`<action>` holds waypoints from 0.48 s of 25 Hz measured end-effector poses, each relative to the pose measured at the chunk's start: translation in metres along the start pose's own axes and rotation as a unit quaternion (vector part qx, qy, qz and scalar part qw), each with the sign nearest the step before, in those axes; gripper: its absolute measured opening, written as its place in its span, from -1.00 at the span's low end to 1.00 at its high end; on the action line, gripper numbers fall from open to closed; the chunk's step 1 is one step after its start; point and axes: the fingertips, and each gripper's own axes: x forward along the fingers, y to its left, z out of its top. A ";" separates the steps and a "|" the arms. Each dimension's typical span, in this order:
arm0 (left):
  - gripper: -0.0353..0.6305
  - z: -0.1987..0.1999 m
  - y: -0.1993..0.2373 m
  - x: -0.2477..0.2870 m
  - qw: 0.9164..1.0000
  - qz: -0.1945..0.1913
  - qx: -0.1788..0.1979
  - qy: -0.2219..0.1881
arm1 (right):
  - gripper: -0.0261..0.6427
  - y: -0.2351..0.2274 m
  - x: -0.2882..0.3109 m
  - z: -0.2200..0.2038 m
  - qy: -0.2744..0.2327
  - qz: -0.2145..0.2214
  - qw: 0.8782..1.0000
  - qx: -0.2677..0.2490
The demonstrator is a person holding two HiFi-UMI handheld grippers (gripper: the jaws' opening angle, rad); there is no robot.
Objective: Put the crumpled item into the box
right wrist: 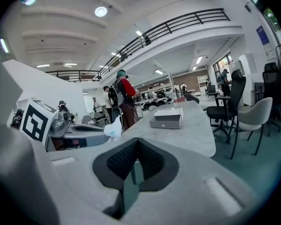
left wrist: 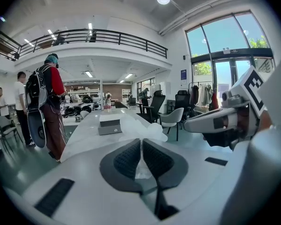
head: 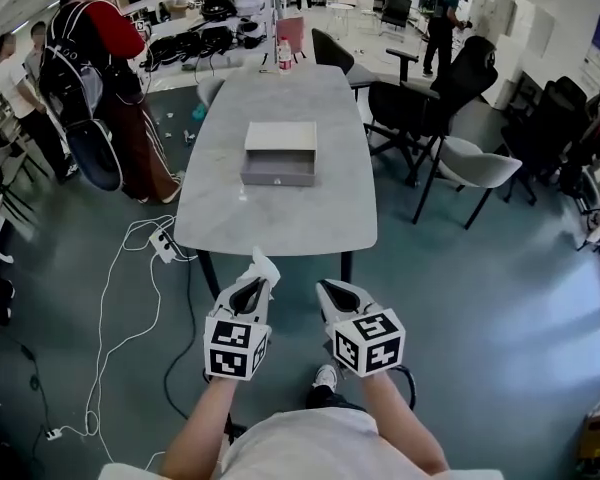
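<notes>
In the left tongs (left wrist: 141, 146), crumpled item (left wrist: 133, 131) half hidden.

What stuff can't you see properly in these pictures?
- Inside of the box: it is too small in the head view, and both gripper views see it only from the side.
- The crumpled thing: the left tongs, shut on it, cover its lower part. I cannot tell whether it is paper or plastic.
- Label on the bottle at the table's far end: too small to read.
</notes>
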 end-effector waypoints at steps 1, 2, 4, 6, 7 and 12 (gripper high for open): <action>-0.83 0.004 0.000 0.009 1.000 0.001 0.001 0.001 | -0.91 -0.008 0.005 0.003 0.001 0.003 1.000 0.001; -0.83 0.008 -0.001 0.017 1.000 0.002 0.001 0.001 | -0.91 -0.015 0.009 0.007 0.001 0.005 1.000 0.003; -0.83 0.016 0.000 0.030 1.000 0.007 0.002 0.004 | -0.91 -0.029 0.018 0.014 0.002 0.012 1.000 0.005; -0.83 0.021 0.003 0.043 1.000 0.014 0.000 0.008 | -0.91 -0.040 0.027 0.020 0.002 0.020 1.000 0.007; -0.83 0.022 0.005 0.049 1.000 0.018 -0.001 0.010 | -0.91 -0.047 0.032 0.022 0.003 0.023 1.000 0.008; -0.83 0.035 0.011 0.080 0.999 0.034 -0.003 0.020 | -0.91 -0.076 0.051 0.036 0.005 0.038 0.999 0.013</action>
